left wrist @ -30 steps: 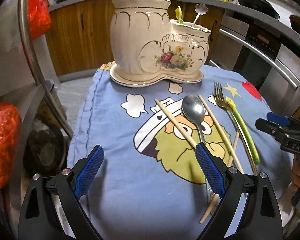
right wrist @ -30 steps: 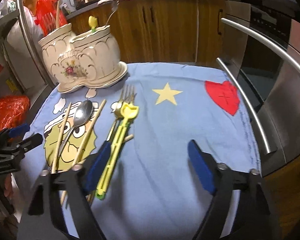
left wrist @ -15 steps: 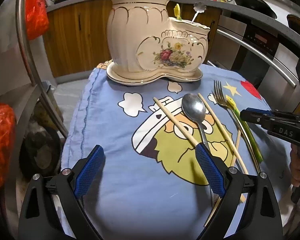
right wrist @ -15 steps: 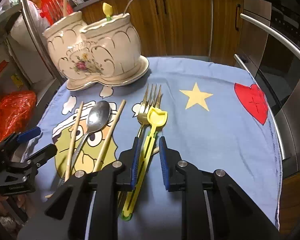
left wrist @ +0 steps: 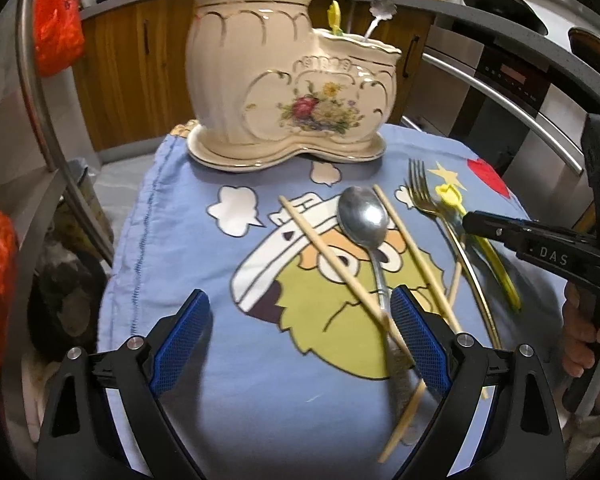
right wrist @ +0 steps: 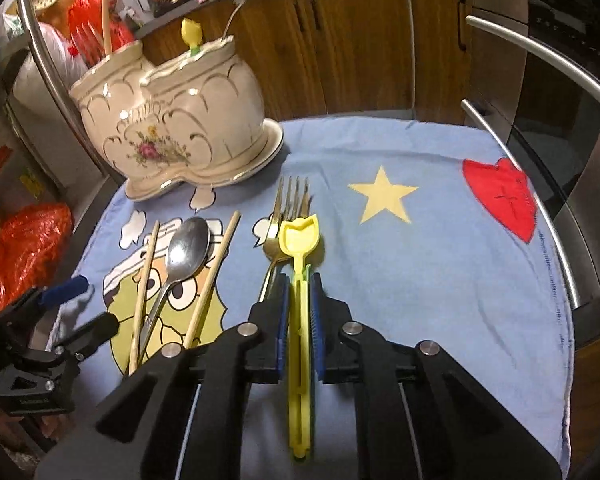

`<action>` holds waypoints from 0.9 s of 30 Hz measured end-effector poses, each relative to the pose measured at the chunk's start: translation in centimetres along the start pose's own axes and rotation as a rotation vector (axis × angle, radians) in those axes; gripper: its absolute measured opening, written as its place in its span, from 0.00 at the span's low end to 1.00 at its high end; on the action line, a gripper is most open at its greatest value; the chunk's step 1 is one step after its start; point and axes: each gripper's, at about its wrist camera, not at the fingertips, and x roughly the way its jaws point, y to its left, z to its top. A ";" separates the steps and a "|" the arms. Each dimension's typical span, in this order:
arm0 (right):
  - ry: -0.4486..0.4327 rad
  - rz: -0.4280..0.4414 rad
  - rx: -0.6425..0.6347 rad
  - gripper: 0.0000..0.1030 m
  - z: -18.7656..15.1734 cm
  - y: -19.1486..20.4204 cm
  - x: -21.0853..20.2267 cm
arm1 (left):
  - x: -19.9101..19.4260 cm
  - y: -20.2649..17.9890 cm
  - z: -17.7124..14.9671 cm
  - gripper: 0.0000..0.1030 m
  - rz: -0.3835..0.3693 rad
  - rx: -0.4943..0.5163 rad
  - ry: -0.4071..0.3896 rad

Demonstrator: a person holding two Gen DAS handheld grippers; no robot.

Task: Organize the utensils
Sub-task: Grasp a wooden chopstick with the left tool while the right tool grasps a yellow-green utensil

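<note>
Faintly, "DAS" marks the right gripper (left wrist: 470, 220), jaws closing.

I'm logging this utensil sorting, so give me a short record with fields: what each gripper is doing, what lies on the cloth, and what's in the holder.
right gripper: closing on the yellow utensil, handle between its pads
left gripper: open, holding nothing
on the cloth: spoon, fork, chopsticks
holder: ceramic, upright on the cloth, a few utensils already inside
</note>
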 end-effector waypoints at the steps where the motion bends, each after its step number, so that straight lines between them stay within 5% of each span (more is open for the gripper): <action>1: -0.010 0.001 0.004 0.10 0.0 -0.2 -0.3 | 0.1 -0.2 0.1 0.87 -0.004 -0.010 0.008; 5: -0.022 0.020 0.019 0.10 -0.3 -1.0 -0.9 | 0.6 -1.1 0.8 0.57 0.004 -0.026 0.028; 9: -0.029 0.029 0.028 0.10 -0.6 -1.7 -1.3 | 1.1 -2.5 1.5 0.40 0.034 -0.010 0.049; 22: -0.070 0.060 0.036 0.10 -1.1 -3.1 -2.8 | 3.1 -4.7 1.8 0.15 0.171 0.078 0.093; 27: -0.077 0.067 0.039 0.10 -1.3 -3.4 -3.2 | 3.0 -3.7 1.7 0.06 0.140 0.072 0.095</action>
